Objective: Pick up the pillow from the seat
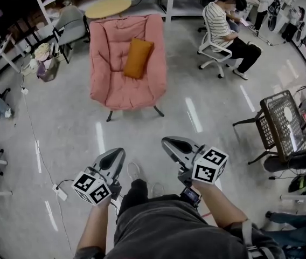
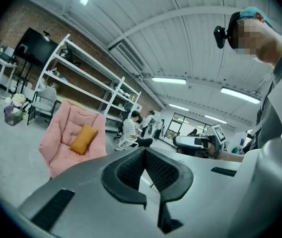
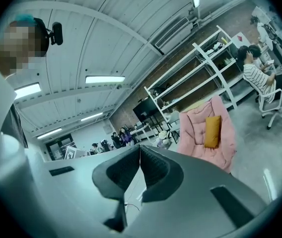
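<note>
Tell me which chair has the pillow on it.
The pink padded chair straight ahead: an orange pillow leans against its backrest. The white office chair holds a seated person, and the black mesh chair bears no pillow.

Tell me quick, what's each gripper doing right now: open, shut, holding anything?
Left gripper: shut, jaws together, holding nothing.
Right gripper: shut, jaws together, holding nothing; the orange pillow lies on the pink chair ahead.

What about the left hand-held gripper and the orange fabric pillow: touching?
Apart. Head view shows grey floor between the left hand-held gripper and the orange fabric pillow on the pink padded chair.
</note>
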